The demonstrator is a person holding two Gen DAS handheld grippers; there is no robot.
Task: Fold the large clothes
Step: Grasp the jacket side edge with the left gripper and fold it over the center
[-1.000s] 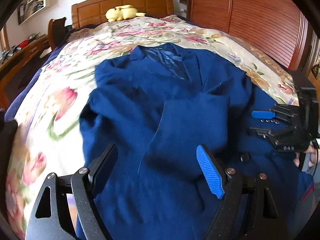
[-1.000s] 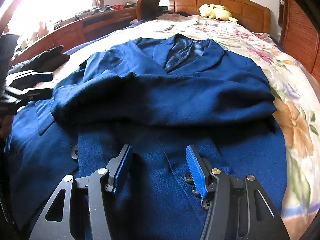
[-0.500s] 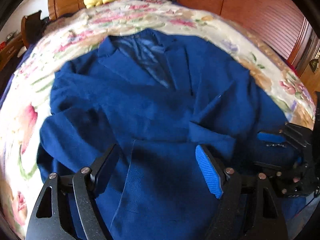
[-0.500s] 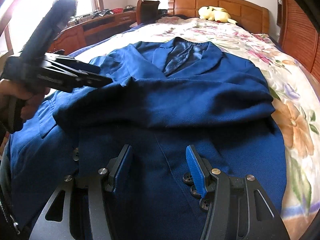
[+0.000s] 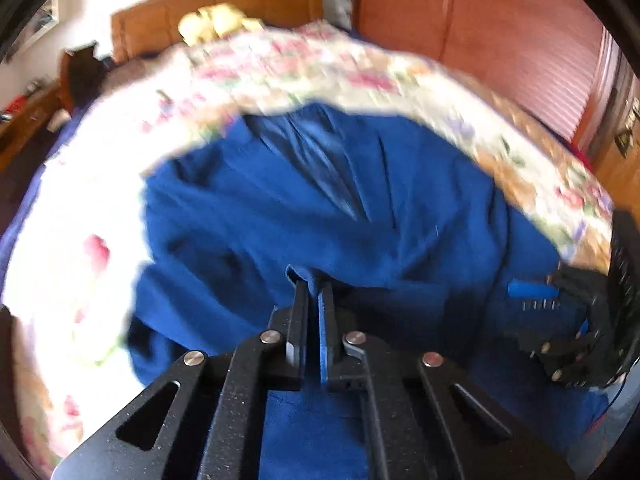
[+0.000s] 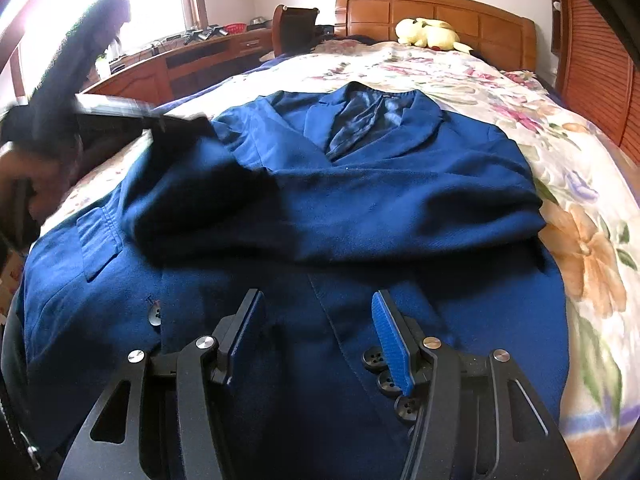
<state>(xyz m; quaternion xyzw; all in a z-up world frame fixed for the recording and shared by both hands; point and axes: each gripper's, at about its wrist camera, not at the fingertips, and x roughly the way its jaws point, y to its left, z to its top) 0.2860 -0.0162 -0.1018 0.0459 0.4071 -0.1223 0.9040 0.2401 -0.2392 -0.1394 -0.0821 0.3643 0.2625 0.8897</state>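
Dark blue jacket (image 6: 360, 208) lies face-up, sleeves folded across chest.

I see open bedspread (image 6: 592, 216) to the right of the jacket (image 6: 360, 216), free for a pass. On the left my left tool (image 6: 176, 122) hangs over the jacket's shoulder and blocks that side. A plush (image 6: 430, 34) sits far off by the headboard (image 6: 460, 12).

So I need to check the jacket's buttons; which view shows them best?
The right wrist view: the buttons show sharp beside the right gripper on the jacket. The left wrist view is blurred and shows no buttons I can make out.
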